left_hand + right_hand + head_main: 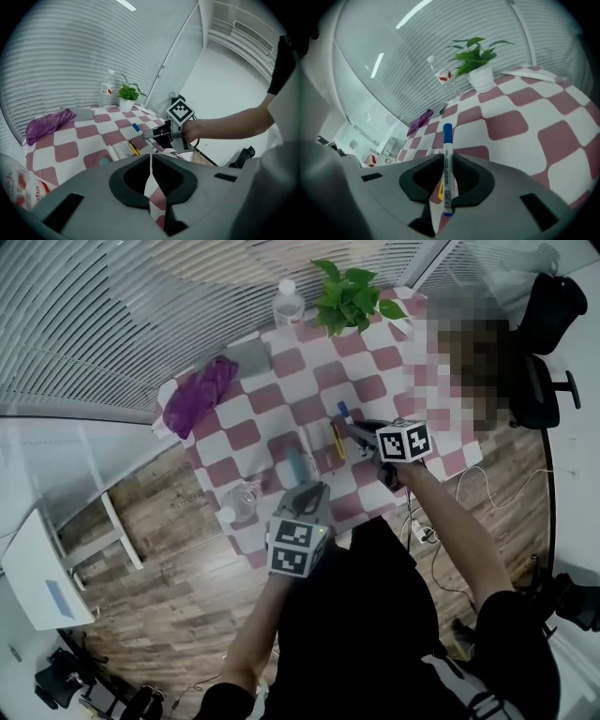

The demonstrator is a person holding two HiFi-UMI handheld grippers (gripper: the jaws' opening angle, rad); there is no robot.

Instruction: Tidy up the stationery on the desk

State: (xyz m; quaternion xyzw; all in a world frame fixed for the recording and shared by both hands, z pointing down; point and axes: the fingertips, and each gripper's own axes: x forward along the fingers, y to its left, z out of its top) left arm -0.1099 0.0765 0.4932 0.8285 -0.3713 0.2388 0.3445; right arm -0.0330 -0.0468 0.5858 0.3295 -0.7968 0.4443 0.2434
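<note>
- Checked red-and-white cloth covers the worktop (291, 362), with wood flooring below it and slatted blinds beyond.
- Nearest the person, the left tool (151, 174) hovers over the worktop's near edge, its jaws drawn together on nothing.
- Just past it, the right tool (445, 185) is clamped on a blue-capped marker (447, 161), held above the cloth with the cap pointing away.
- Beneath and between the tools lie a yellow pen (336, 442) and some pale and teal pieces too small to name.
- Farther off sit a purple cloth (199, 395), a water bottle (288, 306) and a potted plant (352, 296).
- I'd judge this the carrying step: the marker is lifted but not yet placed.
- No pen holder shows, so the next move likely calls for lowering the marker beside the other stationery and easing the jaws apart.
</note>
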